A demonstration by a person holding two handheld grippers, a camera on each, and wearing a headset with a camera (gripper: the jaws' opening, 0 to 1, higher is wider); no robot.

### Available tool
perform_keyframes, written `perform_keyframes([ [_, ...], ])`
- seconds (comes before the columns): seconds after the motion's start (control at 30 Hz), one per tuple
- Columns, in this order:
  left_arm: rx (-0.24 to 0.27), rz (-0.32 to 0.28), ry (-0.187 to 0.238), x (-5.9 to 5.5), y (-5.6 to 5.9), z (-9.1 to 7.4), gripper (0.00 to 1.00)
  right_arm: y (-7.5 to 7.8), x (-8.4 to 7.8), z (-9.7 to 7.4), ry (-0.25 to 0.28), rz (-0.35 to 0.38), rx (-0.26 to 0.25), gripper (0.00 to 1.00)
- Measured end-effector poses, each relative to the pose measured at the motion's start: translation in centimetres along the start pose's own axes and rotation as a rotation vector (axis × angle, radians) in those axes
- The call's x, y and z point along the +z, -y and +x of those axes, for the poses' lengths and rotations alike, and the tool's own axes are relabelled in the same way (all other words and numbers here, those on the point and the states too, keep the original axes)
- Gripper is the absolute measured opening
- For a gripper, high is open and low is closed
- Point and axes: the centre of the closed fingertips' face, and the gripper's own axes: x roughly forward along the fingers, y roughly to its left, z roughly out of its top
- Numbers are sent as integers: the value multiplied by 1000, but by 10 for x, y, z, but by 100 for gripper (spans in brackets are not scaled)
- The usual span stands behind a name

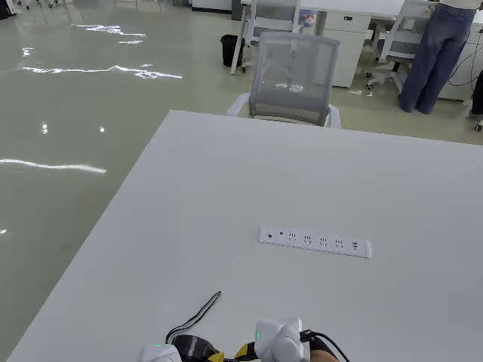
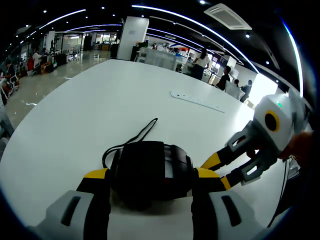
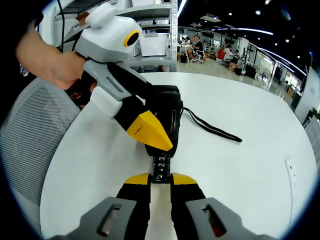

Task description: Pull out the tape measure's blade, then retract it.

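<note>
tape measure (image 2: pixel 150 165): at the near edge of the table (image 2: pixel 100 100), its case clamped by the left gripper (image 2: pixel 151 176).
blade (image 3: pixel 160 165): a short length is out, apparently pinched by the right gripper (image 3: pixel 161 179).
pull axis: straight from the case toward the right gripper.

Ahead of me the white surface (image 1: pixel 226 188) lies open. Nothing stands on it between my hands and the flat white power strip (image 1: pixel 315 242), ahead and to the right. Left of that strip it runs bare to the far edge, where a grey mesh-backed chair (image 1: pixel 293 75) stands. Close in, room is tight. My left hand-held gripper (image 2: pixel 150 176) clamps the black tape measure (image 2: pixel 150 160), and my right hand-held gripper (image 3: pixel 161 179) pinches its numbered blade (image 3: pixel 160 165) just beside it. The thin black strap (image 1: pixel 195 313) trails forward across the surface.
</note>
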Motion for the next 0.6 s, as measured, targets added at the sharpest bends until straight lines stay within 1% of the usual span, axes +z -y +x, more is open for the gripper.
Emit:
perform_keyframes([
  [0.6,-5,-16,1,0,-2,1,63,1,7,6,-4,-17,0,13],
])
